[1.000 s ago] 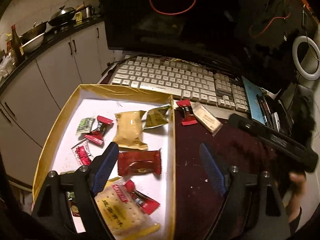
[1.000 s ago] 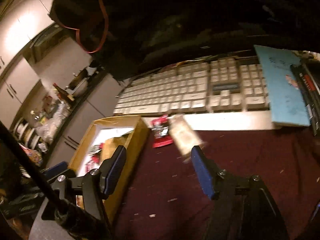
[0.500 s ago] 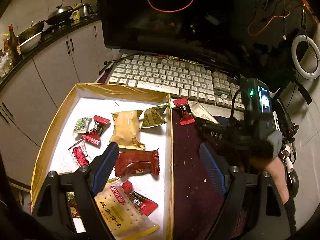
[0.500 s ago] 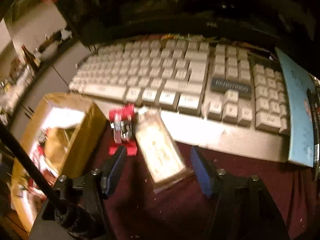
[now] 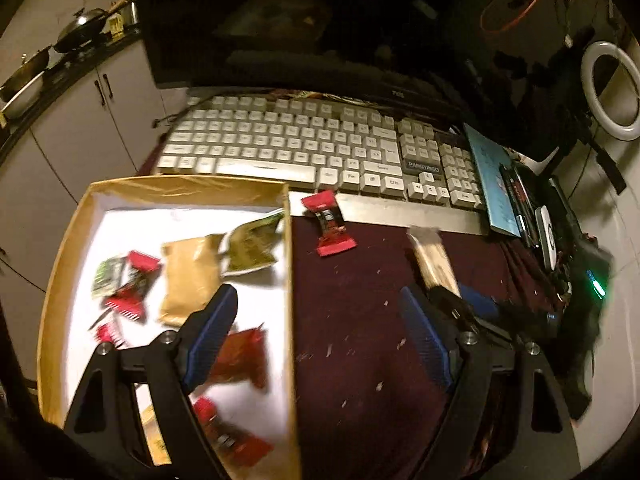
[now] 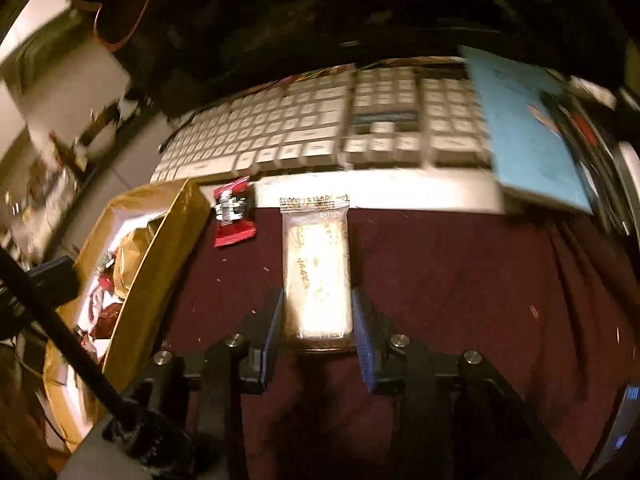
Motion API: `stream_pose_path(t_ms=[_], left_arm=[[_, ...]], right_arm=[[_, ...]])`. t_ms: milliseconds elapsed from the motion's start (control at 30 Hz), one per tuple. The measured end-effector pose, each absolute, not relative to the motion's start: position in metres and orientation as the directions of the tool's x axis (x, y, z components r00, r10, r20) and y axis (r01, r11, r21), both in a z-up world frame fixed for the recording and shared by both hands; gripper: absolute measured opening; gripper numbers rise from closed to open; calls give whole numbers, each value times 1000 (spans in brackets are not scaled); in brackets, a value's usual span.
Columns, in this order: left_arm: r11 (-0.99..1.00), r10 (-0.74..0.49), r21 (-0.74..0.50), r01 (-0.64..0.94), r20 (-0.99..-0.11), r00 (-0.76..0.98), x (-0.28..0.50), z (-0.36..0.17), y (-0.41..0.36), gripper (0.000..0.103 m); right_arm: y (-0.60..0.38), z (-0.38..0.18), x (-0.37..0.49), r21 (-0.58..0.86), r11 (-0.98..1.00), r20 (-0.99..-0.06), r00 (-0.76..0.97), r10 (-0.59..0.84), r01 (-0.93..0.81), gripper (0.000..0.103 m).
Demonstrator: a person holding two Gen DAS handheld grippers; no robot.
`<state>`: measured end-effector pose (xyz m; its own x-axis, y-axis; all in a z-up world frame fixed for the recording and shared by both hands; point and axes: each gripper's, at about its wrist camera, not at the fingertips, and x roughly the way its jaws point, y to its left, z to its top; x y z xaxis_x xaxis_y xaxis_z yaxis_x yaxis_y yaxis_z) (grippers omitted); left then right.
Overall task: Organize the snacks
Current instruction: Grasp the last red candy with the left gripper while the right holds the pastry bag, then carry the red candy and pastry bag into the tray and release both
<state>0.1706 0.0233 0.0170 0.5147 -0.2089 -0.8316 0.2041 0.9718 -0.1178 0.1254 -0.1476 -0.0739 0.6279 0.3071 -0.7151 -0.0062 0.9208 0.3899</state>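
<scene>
While our right fingers (image 6: 316, 320) have just been closing, their blue pads now sit against both long sides of the pale cracker pack (image 6: 316, 264), clamped on its near end. The pack lies lengthwise on the maroon counter (image 6: 460, 280), its far sealed edge reaching the front lip of the keyboard (image 6: 320, 132). In the left view the same pack (image 5: 434, 262) shows blurred, poking out ahead of the right gripper.

Our left fingers (image 5: 320, 332) stand wide apart with nothing between them, one over the box (image 5: 292, 280) and the other over the counter, straddling the box's right wall. Inside the box lie several snacks: a tan packet (image 5: 190, 280), a green one (image 5: 252, 250), and red ones, blurred.

A red candy (image 5: 328, 224) rests on the counter just outside the box's far right corner, touching the keyboard's edge. A blue booklet (image 6: 528, 128) lies to the keyboard's right.
</scene>
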Motion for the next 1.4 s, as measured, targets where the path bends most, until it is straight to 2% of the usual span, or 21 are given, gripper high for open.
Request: stream_pose_path(t_ms=[100, 167, 633, 700, 767, 800, 1000, 1133, 1267, 1400], left_arm=[[971, -204, -115, 209, -855, 477, 188, 4, 4, 83], [972, -193, -105, 211, -866, 461, 199, -4, -7, 78], [989, -59, -3, 147, -926, 374, 274, -43, -44, 51], [991, -42, 6, 133, -934, 355, 278, -51, -45, 43], [992, -37, 8, 129, -937, 348, 281, -55, -44, 31], [992, -30, 17, 128, -936, 350, 281, -56, -44, 29], [989, -75, -26, 144, -934, 348, 273, -53, -37, 26], [981, -154, -93, 168, -905, 397, 238, -16, -25, 26], [971, -229, -166, 173, -857, 462, 200, 22, 1, 26], [967, -255, -208, 148, -808, 531, 163, 44, 35, 26]], right_arm=[[-164, -77, 119, 452, 892, -675, 661, 327, 20, 33], [-173, -77, 119, 480, 877, -653, 672, 349, 12, 33], [-172, -81, 122, 492, 871, -660, 658, 363, 13, 33], [-171, -81, 124, 495, 869, -659, 658, 365, 14, 33], [-170, -81, 123, 486, 874, -661, 658, 359, 12, 33], [-170, -81, 123, 479, 878, -664, 658, 355, 10, 33], [-159, -79, 125, 417, 909, -682, 658, 320, -11, 35], [-155, -79, 127, 402, 915, -685, 654, 321, -28, 41], [-150, -79, 128, 372, 928, -697, 650, 303, -34, 41], [-125, -75, 134, 195, 980, -759, 625, 182, -48, 40]])
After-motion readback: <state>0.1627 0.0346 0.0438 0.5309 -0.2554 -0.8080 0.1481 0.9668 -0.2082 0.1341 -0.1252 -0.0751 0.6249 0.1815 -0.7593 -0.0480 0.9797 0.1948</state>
